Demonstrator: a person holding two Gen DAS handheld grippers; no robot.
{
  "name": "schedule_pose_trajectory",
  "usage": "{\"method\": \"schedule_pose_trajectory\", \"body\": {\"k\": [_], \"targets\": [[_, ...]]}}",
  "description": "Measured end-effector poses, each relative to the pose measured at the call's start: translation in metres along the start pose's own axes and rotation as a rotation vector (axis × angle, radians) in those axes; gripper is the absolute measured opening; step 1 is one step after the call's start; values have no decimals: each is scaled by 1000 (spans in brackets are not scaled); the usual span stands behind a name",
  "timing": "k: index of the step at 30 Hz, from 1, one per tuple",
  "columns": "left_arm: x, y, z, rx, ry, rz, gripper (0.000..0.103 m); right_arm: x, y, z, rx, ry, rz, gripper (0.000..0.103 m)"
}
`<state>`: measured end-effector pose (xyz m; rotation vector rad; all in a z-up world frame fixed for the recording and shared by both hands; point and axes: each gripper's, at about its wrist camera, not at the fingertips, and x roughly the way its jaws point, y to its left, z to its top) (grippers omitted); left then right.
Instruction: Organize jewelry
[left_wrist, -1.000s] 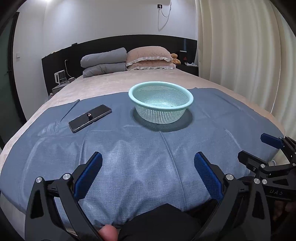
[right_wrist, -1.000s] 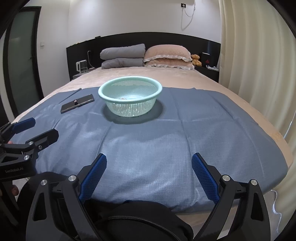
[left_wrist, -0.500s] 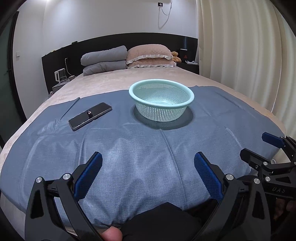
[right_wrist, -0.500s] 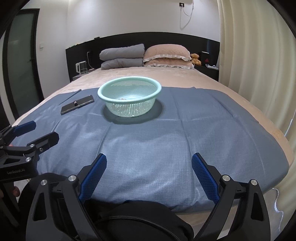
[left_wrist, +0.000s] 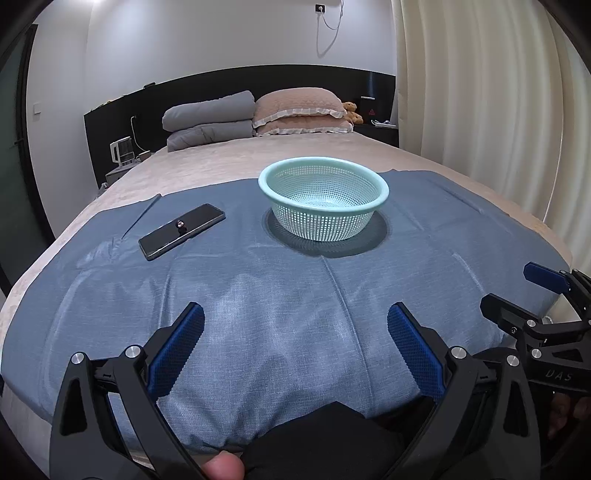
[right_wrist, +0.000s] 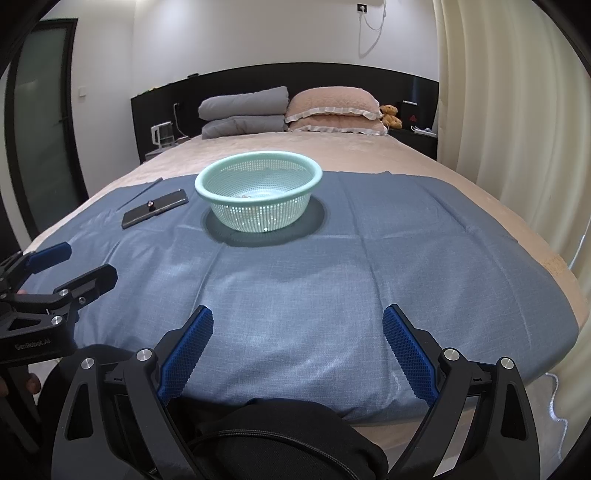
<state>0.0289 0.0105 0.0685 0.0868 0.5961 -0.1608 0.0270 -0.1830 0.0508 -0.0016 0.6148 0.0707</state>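
A mint-green mesh basket (left_wrist: 323, 206) stands on a blue cloth (left_wrist: 258, 295) on the bed; it also shows in the right wrist view (right_wrist: 258, 201), with small pale pieces at its bottom. A small ring (left_wrist: 180, 223) sits on a black phone (left_wrist: 182, 230) left of the basket; both also show in the right wrist view, ring (right_wrist: 150, 202) on phone (right_wrist: 155, 208). My left gripper (left_wrist: 295, 328) is open and empty near the bed's front edge. My right gripper (right_wrist: 297, 328) is open and empty beside it.
A thin dark stick (left_wrist: 142, 216) lies on the cloth left of the phone. Pillows (left_wrist: 295, 110) and folded grey bedding (left_wrist: 210, 120) lie at the headboard. A curtain (left_wrist: 480, 110) hangs along the right side. A kettle (left_wrist: 122, 151) stands on the left nightstand.
Both grippers have drawn back slightly and lifted; the basket and phone appear a little farther away. Nothing was gripped or released.
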Motion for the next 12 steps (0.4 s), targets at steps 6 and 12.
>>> {"method": "schedule_pose_trajectory", "body": {"k": [6,12], "targets": [[-5,-2,-1,10,-23,12,97,0,-1,0,0,1,1,89],[-6,-5,-1,18,-27,22,97,-1,-1,0,1,-1,0,89]]}}
